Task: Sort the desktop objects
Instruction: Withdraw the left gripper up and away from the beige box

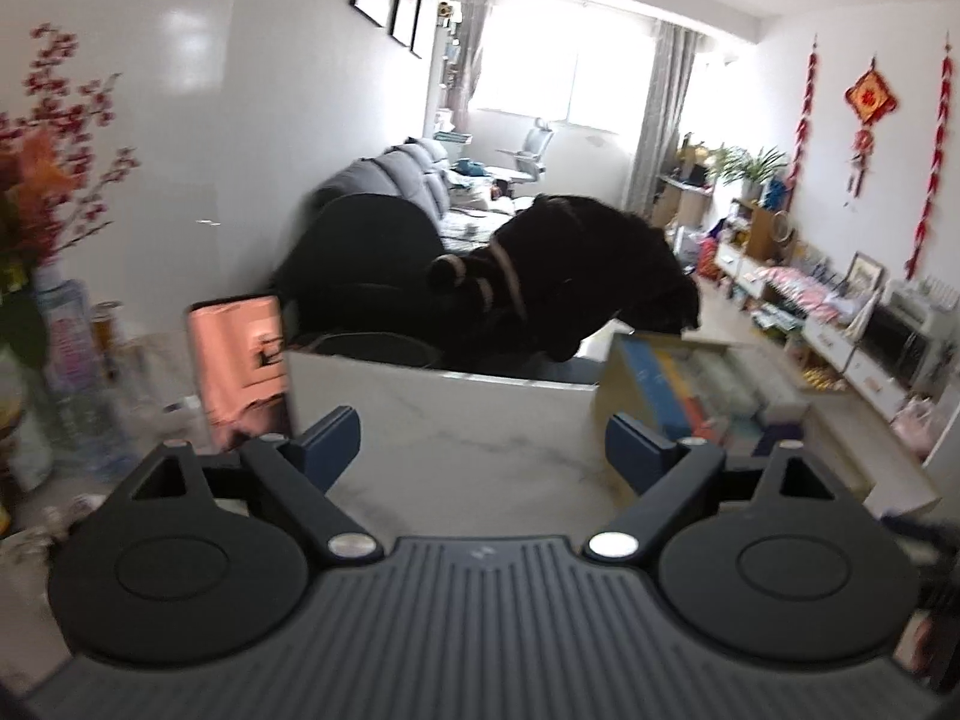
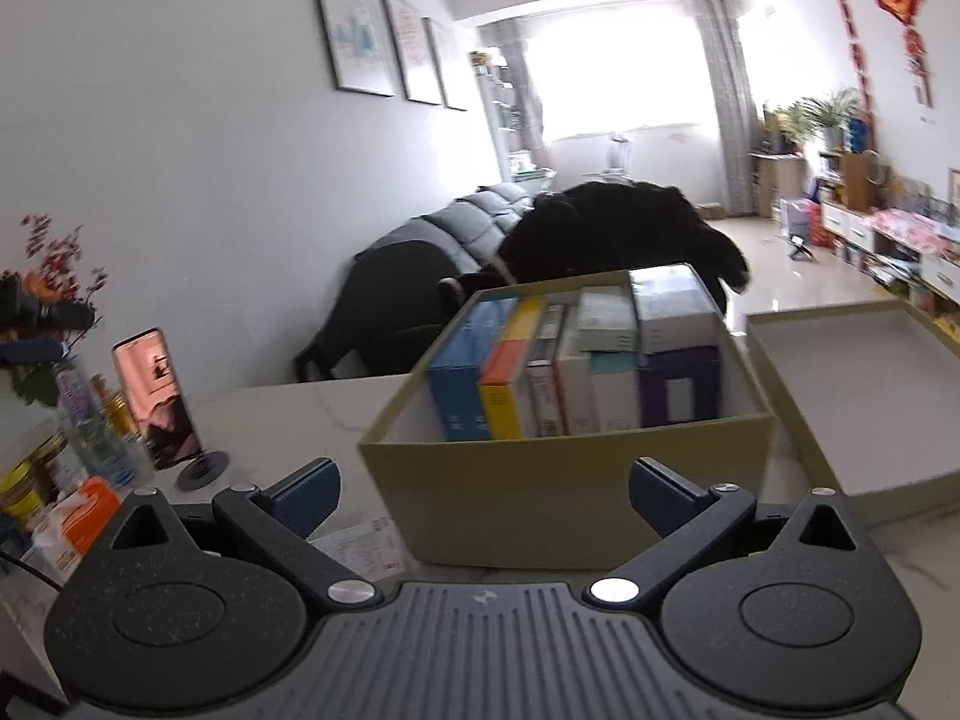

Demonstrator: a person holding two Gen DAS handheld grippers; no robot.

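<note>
A tan cardboard box (image 2: 540, 498) stands on the white marble table (image 2: 288, 414), packed upright with several small cartons, among them a blue one (image 2: 465, 366) and a yellow-orange one (image 2: 507, 372). Its lid (image 2: 864, 396) lies upturned to the right. My right gripper (image 2: 483, 495) is open just in front of the box wall, nothing between its fingers. In the left wrist view my left gripper (image 1: 483, 441) is open over bare marble (image 1: 468, 420), holding nothing, and the same box (image 1: 702, 396) sits blurred at its right.
A phone with a pink screen (image 2: 157, 399) stands propped at the left, beside bottles and jars (image 2: 90, 426) and a flower vase (image 1: 48, 276). A printed paper slip (image 2: 366, 546) lies in front of the box. A dark-draped chair (image 1: 540, 282) stands behind the table's far edge.
</note>
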